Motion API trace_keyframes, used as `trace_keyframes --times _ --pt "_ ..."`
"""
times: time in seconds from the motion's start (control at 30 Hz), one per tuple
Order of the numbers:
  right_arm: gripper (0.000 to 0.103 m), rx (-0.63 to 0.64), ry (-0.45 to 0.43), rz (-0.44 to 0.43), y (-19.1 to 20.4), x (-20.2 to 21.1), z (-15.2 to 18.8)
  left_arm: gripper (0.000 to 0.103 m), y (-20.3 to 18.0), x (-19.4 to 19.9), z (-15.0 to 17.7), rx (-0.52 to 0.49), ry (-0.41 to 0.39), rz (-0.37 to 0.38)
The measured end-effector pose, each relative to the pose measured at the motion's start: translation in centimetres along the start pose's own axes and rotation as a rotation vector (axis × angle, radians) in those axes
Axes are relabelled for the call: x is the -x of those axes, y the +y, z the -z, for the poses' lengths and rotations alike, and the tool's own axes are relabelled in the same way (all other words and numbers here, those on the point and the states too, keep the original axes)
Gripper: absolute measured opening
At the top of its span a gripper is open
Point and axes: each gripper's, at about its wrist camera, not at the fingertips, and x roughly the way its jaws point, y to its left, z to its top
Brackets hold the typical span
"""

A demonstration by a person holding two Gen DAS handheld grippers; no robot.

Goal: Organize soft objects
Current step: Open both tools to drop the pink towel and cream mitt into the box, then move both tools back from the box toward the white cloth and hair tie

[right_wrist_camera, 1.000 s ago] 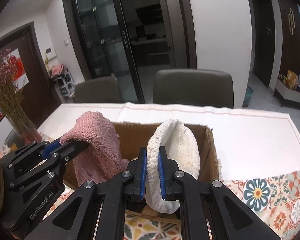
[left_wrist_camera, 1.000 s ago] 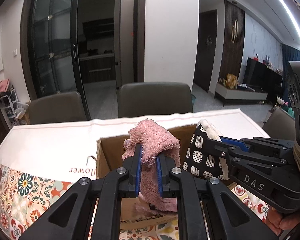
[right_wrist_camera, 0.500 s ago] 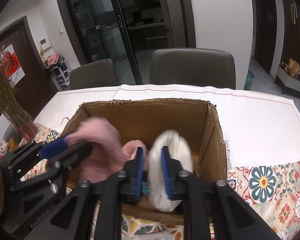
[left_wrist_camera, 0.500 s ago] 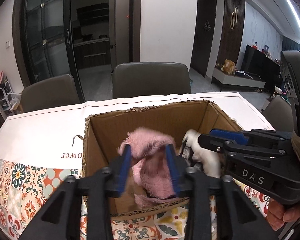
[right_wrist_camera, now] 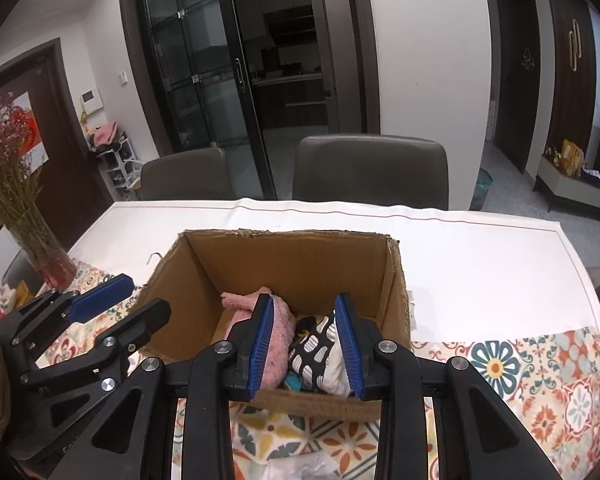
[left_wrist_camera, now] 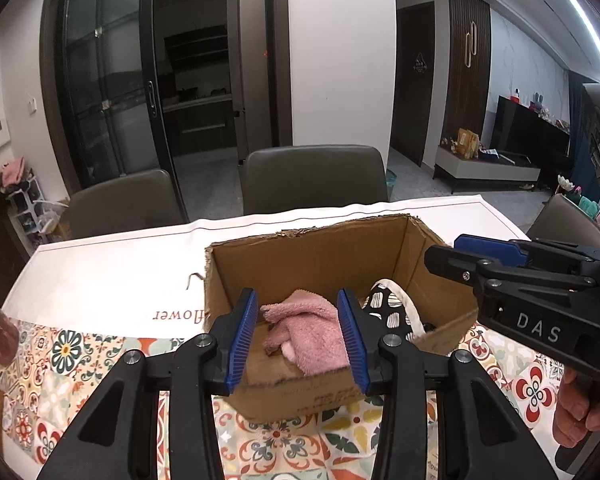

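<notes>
An open cardboard box (left_wrist_camera: 312, 236) (right_wrist_camera: 288, 234) stands on the table in front of both grippers. Inside it, loose on the bottom, lie a pink fluffy towel (left_wrist_camera: 304, 332) (right_wrist_camera: 242, 300) and, to its right, a black-and-white patterned cloth with a white edge (left_wrist_camera: 384, 308) (right_wrist_camera: 312, 348). My left gripper (left_wrist_camera: 298, 336) (right_wrist_camera: 140, 296) hangs open above the box's near wall, with nothing pressed between its blue pads. My right gripper (right_wrist_camera: 304, 344) (left_wrist_camera: 456, 252) is beside it over the near right part; its jaws are opening and hold nothing.
A glass vase of dried flowers (right_wrist_camera: 48, 260) stands at the table's left edge. A small metal hook (left_wrist_camera: 194, 278) lies on the white runner left of the box. Two grey chairs (right_wrist_camera: 368, 168) stand behind the table. A person's hand (left_wrist_camera: 580, 412) holds the right gripper.
Both grippers have opened and let go of their cloths. The pink towel and the patterned cloth dropped from above the rim into the box. Both grippers drew back slightly.
</notes>
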Motion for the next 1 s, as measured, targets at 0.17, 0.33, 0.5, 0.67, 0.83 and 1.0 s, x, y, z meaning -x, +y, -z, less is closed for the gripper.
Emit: trace_keyframes --times 0.17,0.33,0.5,0.67,0.83,1.0 --pt "0.034 0.002 -0.017 -0.006 0.4 1.7 0.6 0.041 0.0 2.1 0.6 0.000 -0.018 -0.015" --pt "0.039 0.002 -0.030 -0.004 0.8 3.4 1.6 0.041 -0.1 4.0 1.3 0.003 -0.034 -0.030" --pt "0.041 -0.001 -0.043 0.003 1.1 4.7 2.7 0.041 -0.5 5.4 2.1 -0.005 -0.044 -0.045" --pt "0.041 -0.012 -0.040 0.005 1.1 5.7 3.9 0.042 -0.6 6.4 3.0 0.001 -0.040 -0.047" --pt "0.041 -0.024 -0.025 0.004 1.2 6.4 5.2 0.042 -0.8 7.5 4.4 -0.003 -0.032 -0.056" --pt "0.041 -0.030 -0.013 0.005 1.5 7.0 6.3 0.043 -0.9 8.4 5.8 -0.002 -0.023 -0.059"
